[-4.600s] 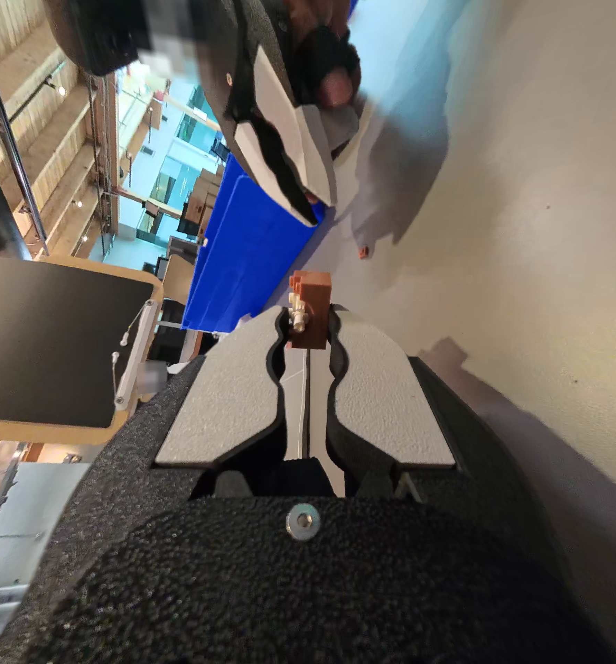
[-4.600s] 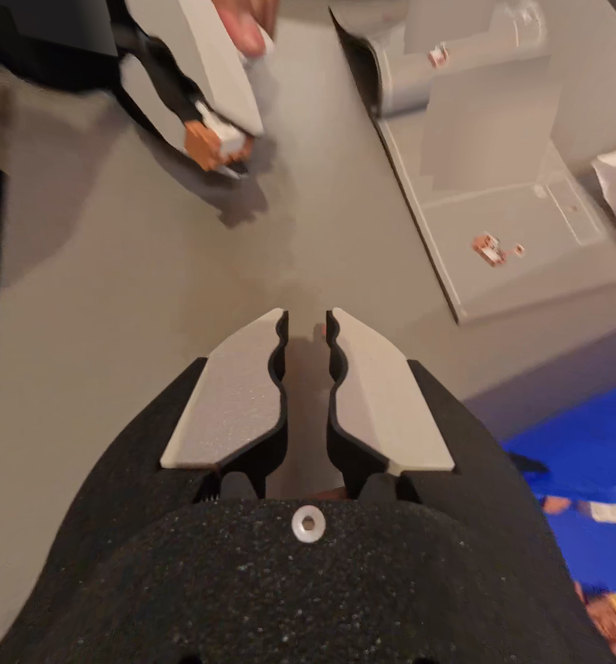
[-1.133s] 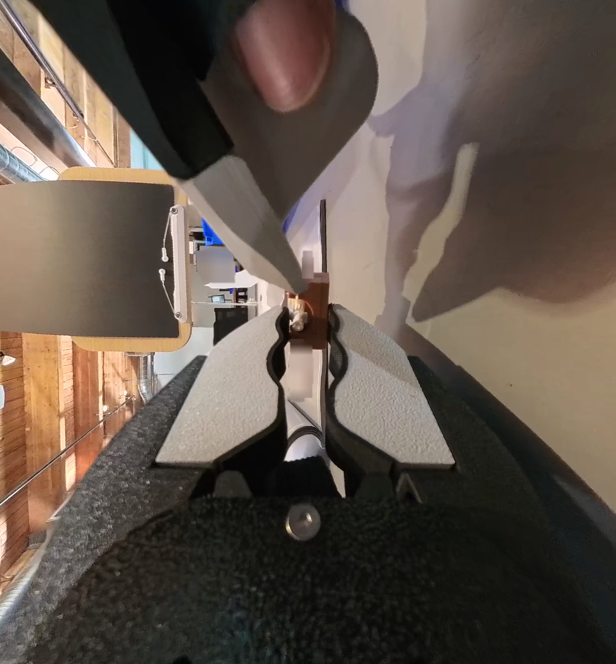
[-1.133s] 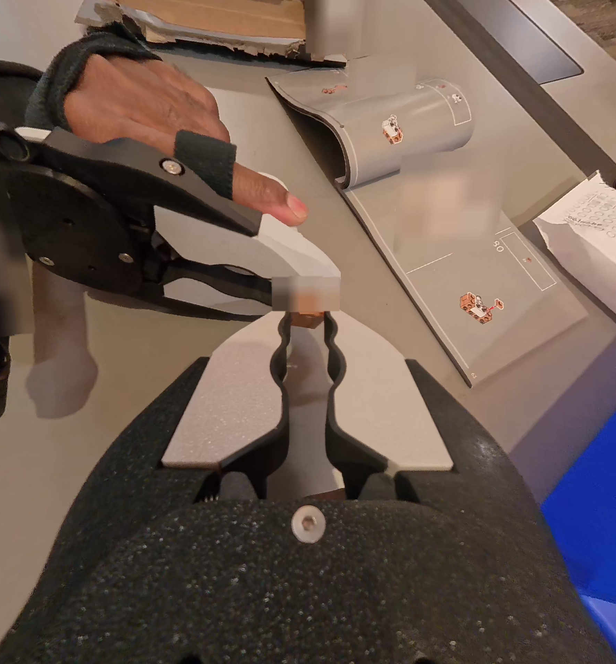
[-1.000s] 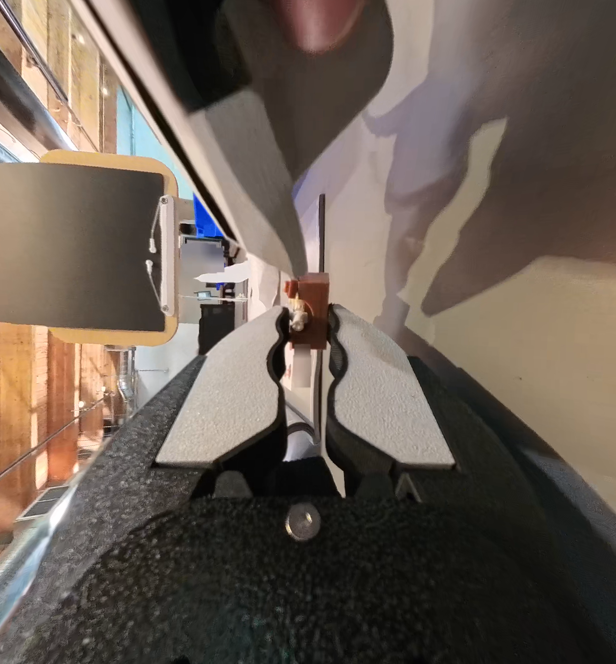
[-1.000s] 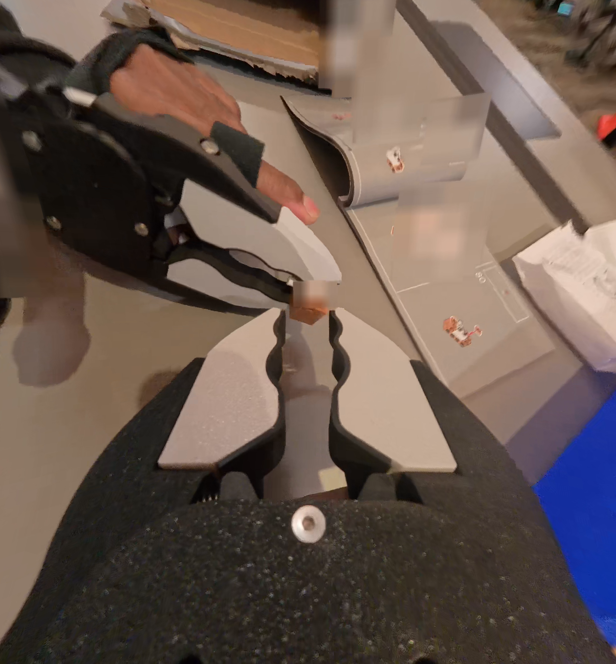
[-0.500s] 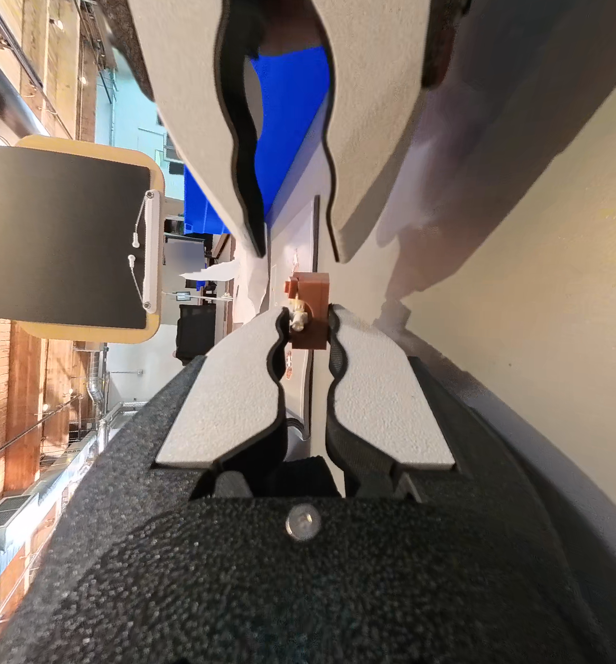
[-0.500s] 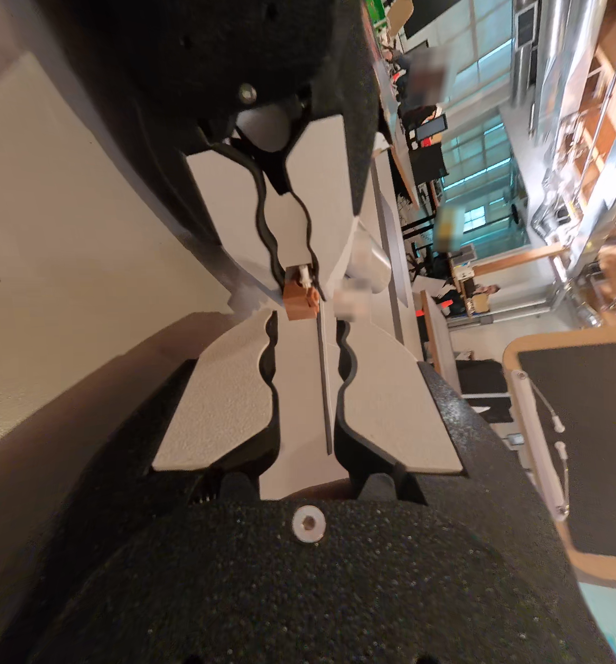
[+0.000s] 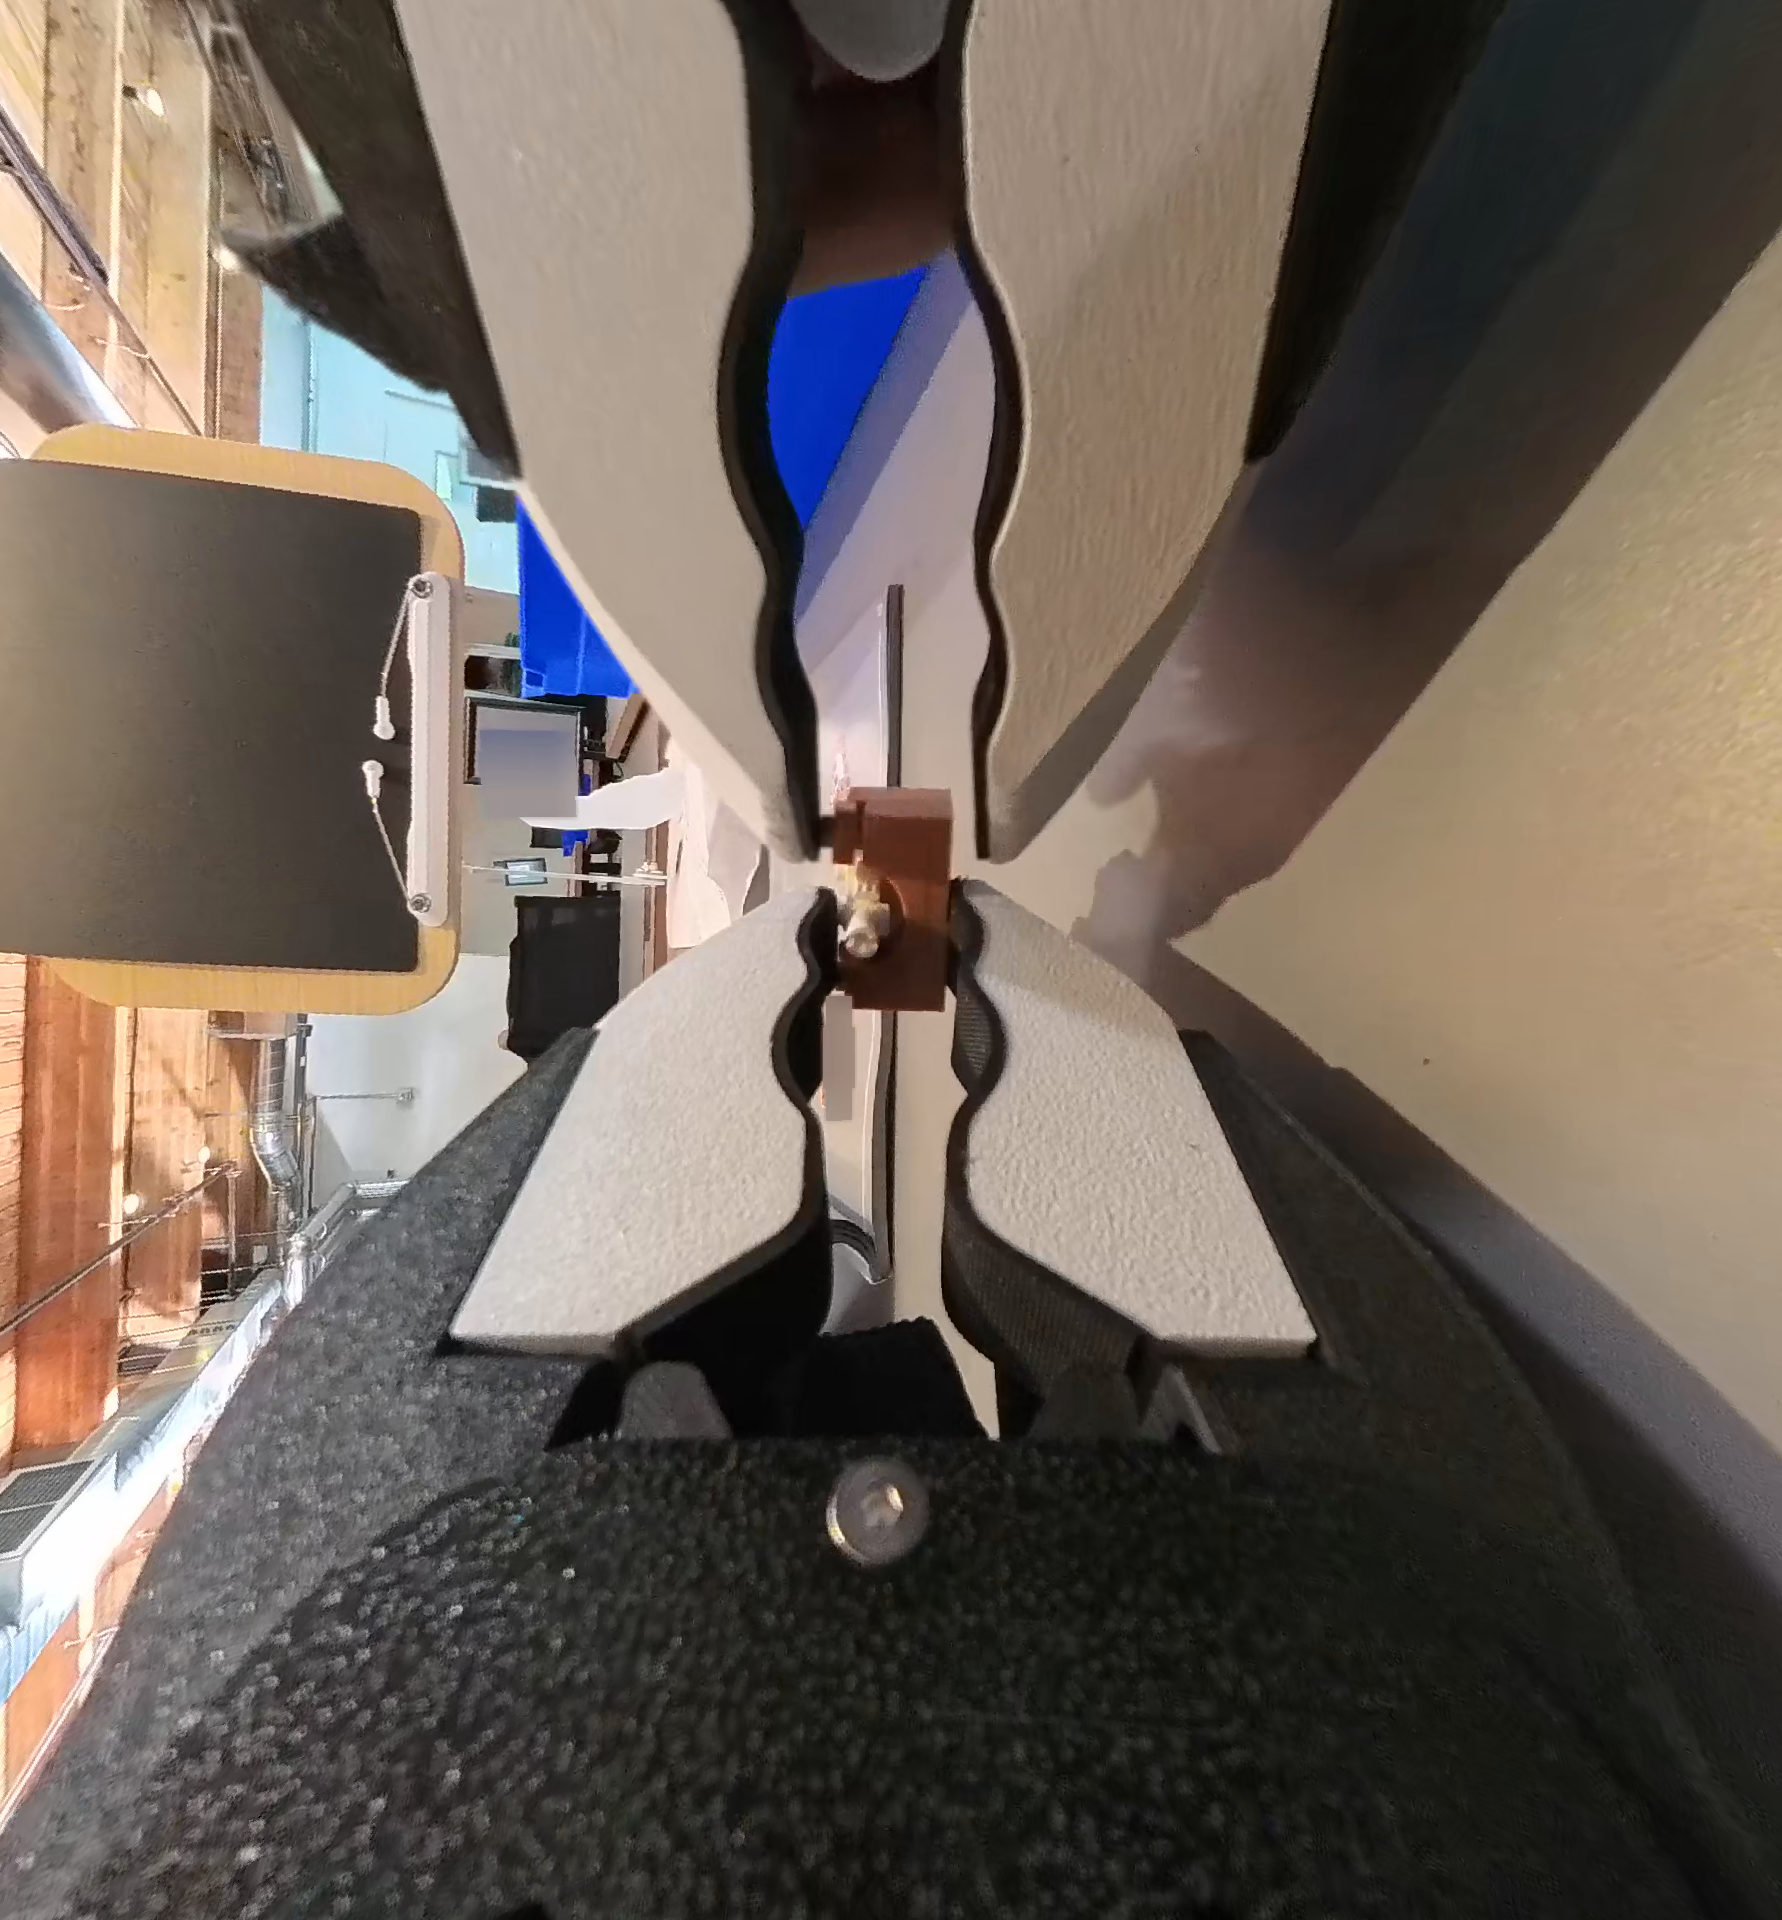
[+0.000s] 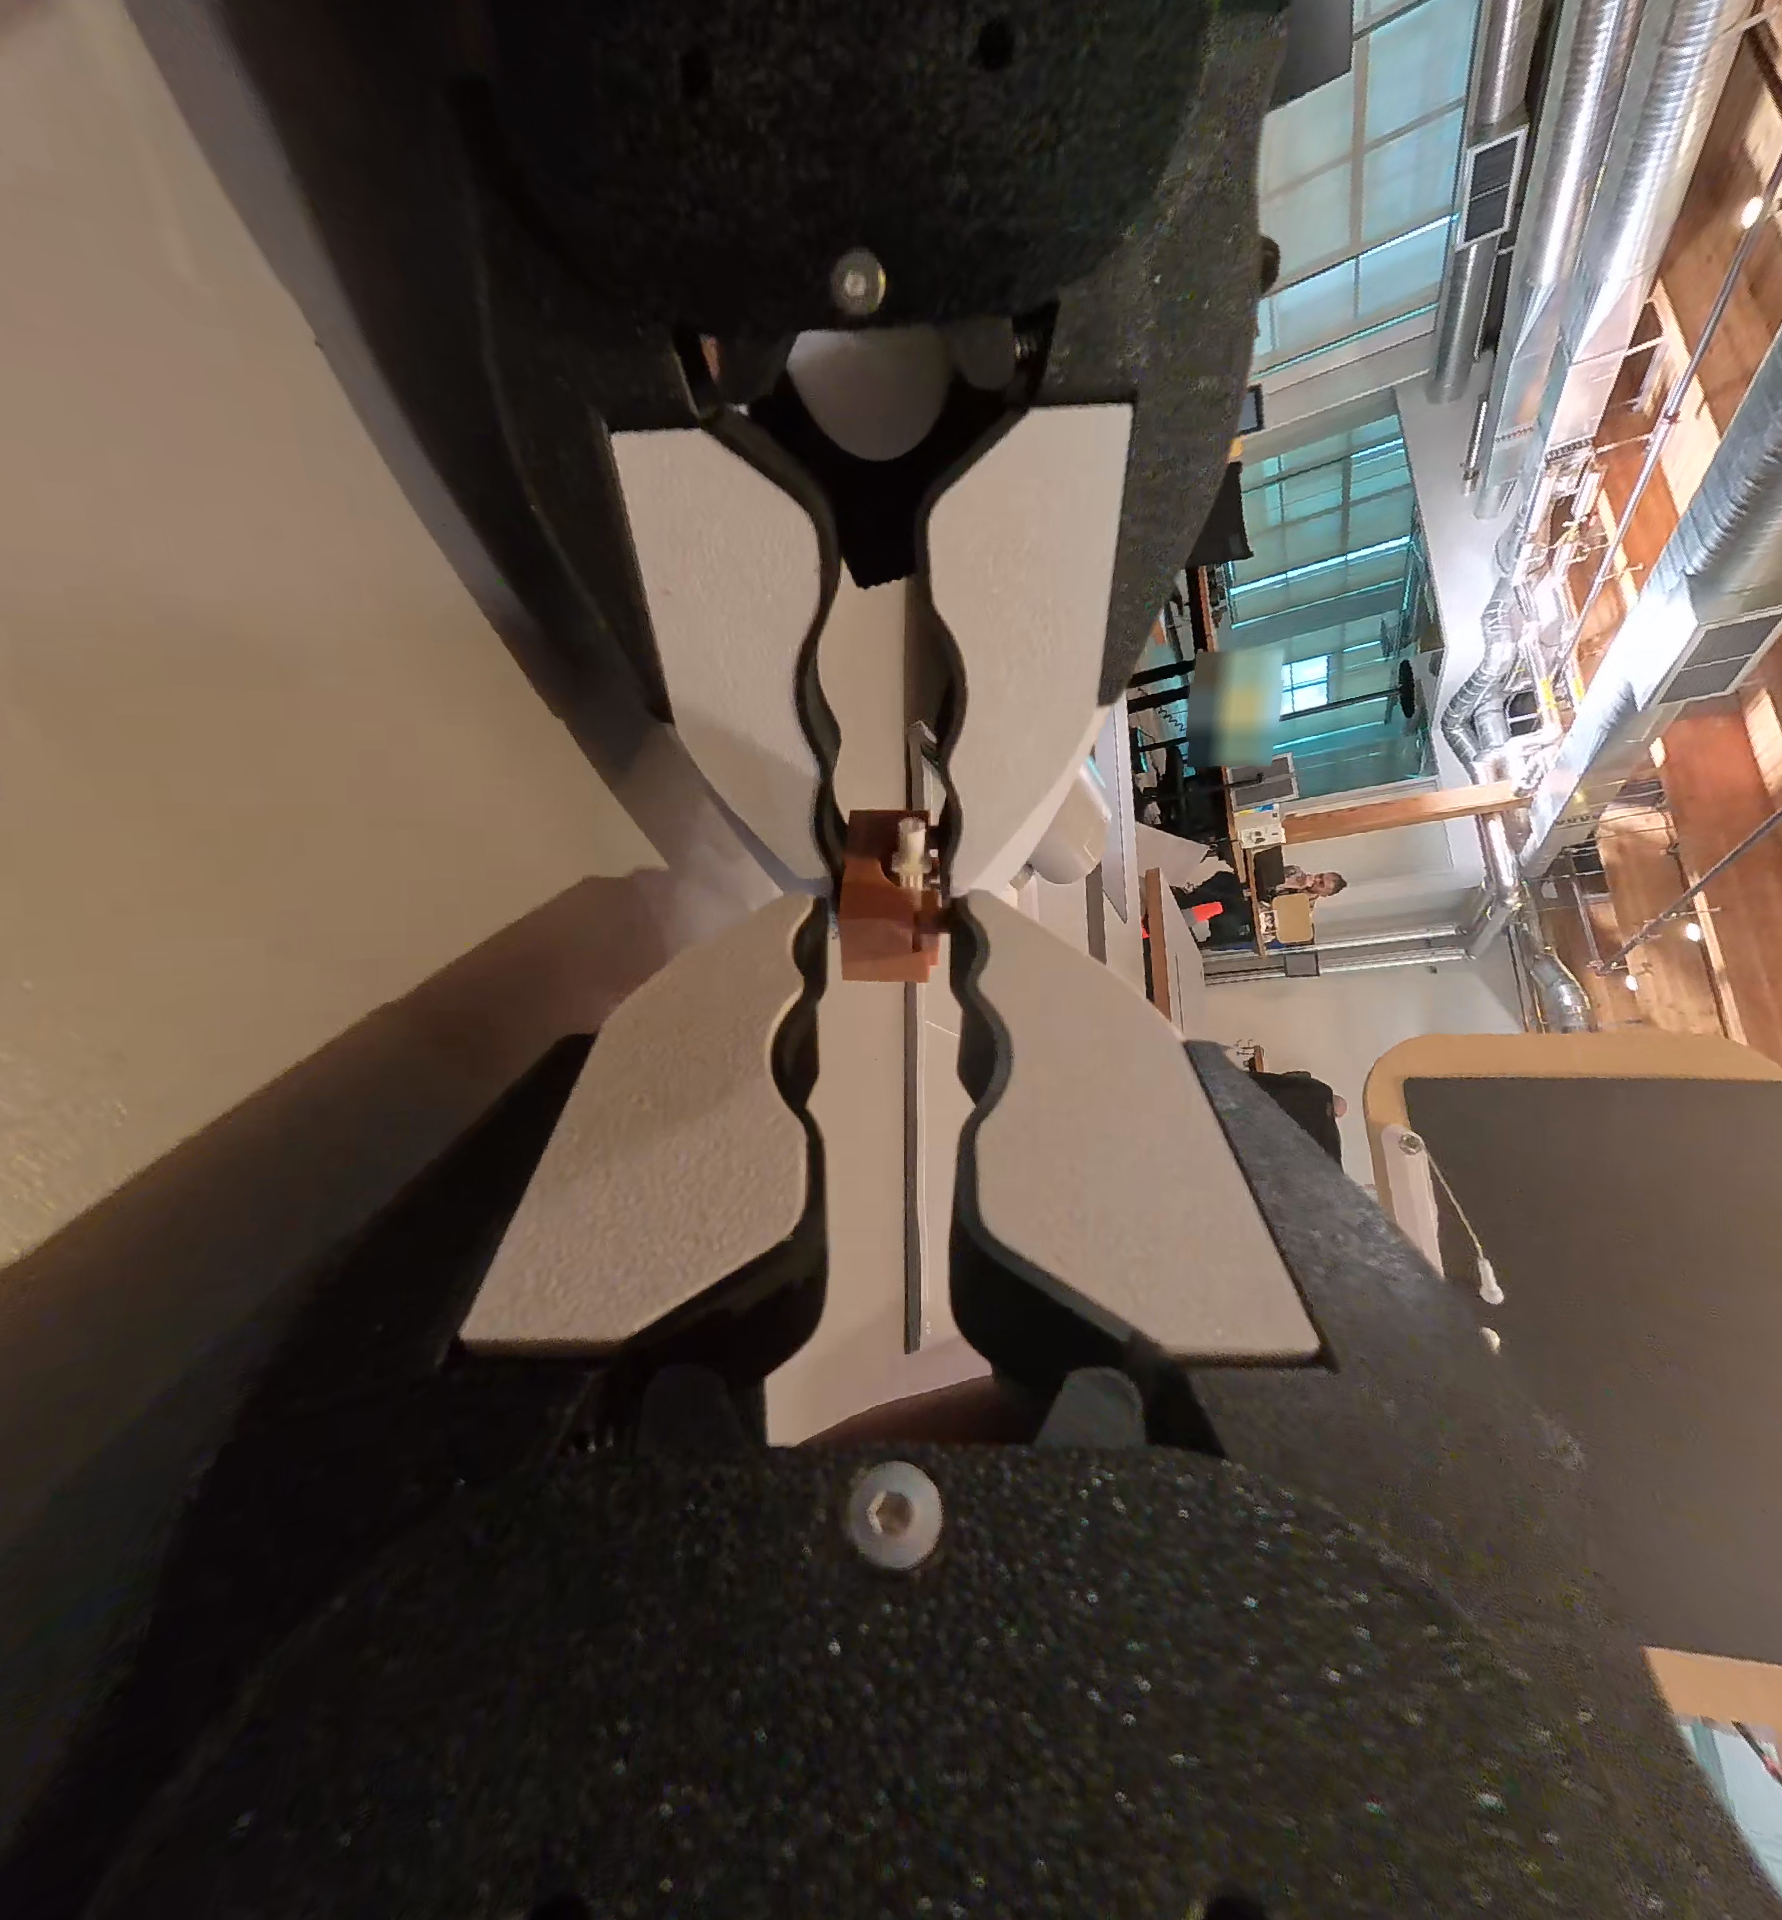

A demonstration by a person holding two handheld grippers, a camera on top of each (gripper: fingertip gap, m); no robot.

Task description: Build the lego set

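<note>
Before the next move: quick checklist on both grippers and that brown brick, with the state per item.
1. Left gripper clamped on the brown brick: ok, both pads press its sides.
2. White peg in the brick: ok, it sticks out of the side hole.
3. Right gripper lined up: ok, tip to tip, with the brick's free end between its fingers.
4. Right pads pressing the brick: cannot tell; one side may show a gap.
5. Brick clear of the table: ok.

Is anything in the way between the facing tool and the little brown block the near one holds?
Nothing visible. The right tool straddles the brown block, which the left tool grips. One of its fingertips touches the block's side stud; the other stands just clear.
</note>
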